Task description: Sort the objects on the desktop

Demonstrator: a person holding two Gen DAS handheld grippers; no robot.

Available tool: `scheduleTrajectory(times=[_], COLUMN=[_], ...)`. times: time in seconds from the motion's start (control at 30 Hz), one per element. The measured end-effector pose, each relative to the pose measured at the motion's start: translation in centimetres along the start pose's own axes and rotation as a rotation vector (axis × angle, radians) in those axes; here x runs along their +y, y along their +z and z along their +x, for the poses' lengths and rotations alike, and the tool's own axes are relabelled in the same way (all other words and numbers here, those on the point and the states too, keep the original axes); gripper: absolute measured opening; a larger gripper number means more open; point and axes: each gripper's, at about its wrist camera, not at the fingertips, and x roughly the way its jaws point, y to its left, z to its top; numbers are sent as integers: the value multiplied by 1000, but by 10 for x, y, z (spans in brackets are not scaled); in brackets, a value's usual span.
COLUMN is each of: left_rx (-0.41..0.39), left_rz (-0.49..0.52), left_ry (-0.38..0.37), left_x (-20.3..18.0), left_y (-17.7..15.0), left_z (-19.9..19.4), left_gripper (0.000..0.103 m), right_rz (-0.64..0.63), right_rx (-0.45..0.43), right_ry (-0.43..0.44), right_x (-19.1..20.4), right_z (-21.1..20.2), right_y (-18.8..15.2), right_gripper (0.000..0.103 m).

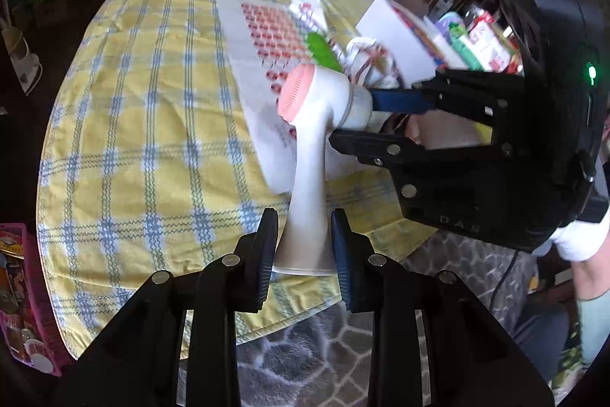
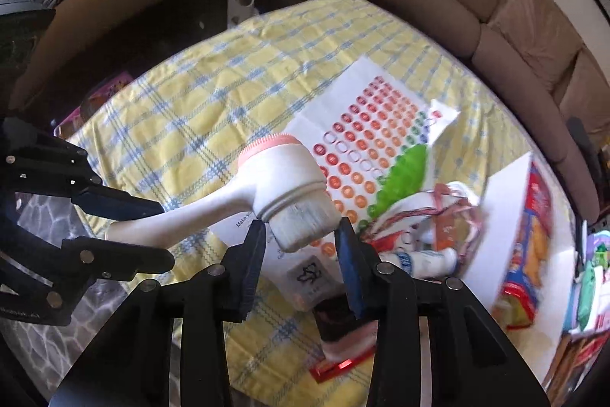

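Note:
A white facial cleansing brush [image 1: 309,155] with a pink silicone pad and a bristle head is held in the air over the yellow checked tablecloth [image 1: 145,124]. My left gripper [image 1: 303,227] is shut on the base of its handle. My right gripper [image 2: 301,227] has its jaws around the bristle head [image 2: 305,224]; from the left wrist view it [image 1: 354,117] touches the head end. In the right wrist view the brush [image 2: 267,182] runs from the left gripper [image 2: 152,227] to my jaws.
A white sheet of round coloured stickers [image 2: 366,143] lies on the cloth, with a green comb-like item [image 2: 404,174], a small woven basket [image 2: 438,216] of tubes and a white box [image 2: 511,231] to its right. A brown sofa [image 2: 495,10] stands behind the table.

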Motion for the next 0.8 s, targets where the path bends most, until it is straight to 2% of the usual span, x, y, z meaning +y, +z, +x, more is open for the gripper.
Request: scheduleTrajectory(times=[0.07,0.17,0.27,0.3,0.33,0.37,0.43,0.5,0.57,0.63,0.67,0.73,0.77,0.8], left_rx=[-27,-59,-78,-77,-73,-67,-68,-44,-11,-23,-32,-42,-49,-53], left_rz=[13,-3,40,53,60,71,114,125,145,156,149,126,111,87], left_ry=[-9,-87,-128,-143,-160,-168,-201,-223,-195,-160,-152,-112,-96,-68], left_x=[-5,-17,-45,-57,-68,-80,-113,-143,-165,-172,-168,-153,-143,-127], left_y=[2,6,17,24,31,38,53,69,75,70,67,55,50,40], left_z=[-10,-25,-33,-31,-30,-26,-16,3,20,20,16,6,3,-2], left_gripper=[26,26,24,23,24,24,12,9,9,10,14,31,50,63], right_rz=[11,17,29,47,63,75,93,145,224,337,375,424,435,444], right_rx=[-30,-59,-87,-101,-110,-121,-123,-102,-88,-140,-157,-170,-183,-214], right_ry=[-1,-17,-38,-30,-31,-37,-53,-46,-37,29,43,61,79,104], right_x=[-4,-13,-31,-42,-51,-59,-82,-105,-125,-140,-143,-142,-139,-129], right_z=[-17,-42,-72,-87,-96,-105,-119,-122,-126,-140,-145,-150,-152,-155], right_y=[-1,-4,-14,-20,-23,-27,-37,-48,-64,-90,-100,-116,-119,-126], right_gripper=[37,37,33,14,9,9,9,9,11,13,13,15,15,17])
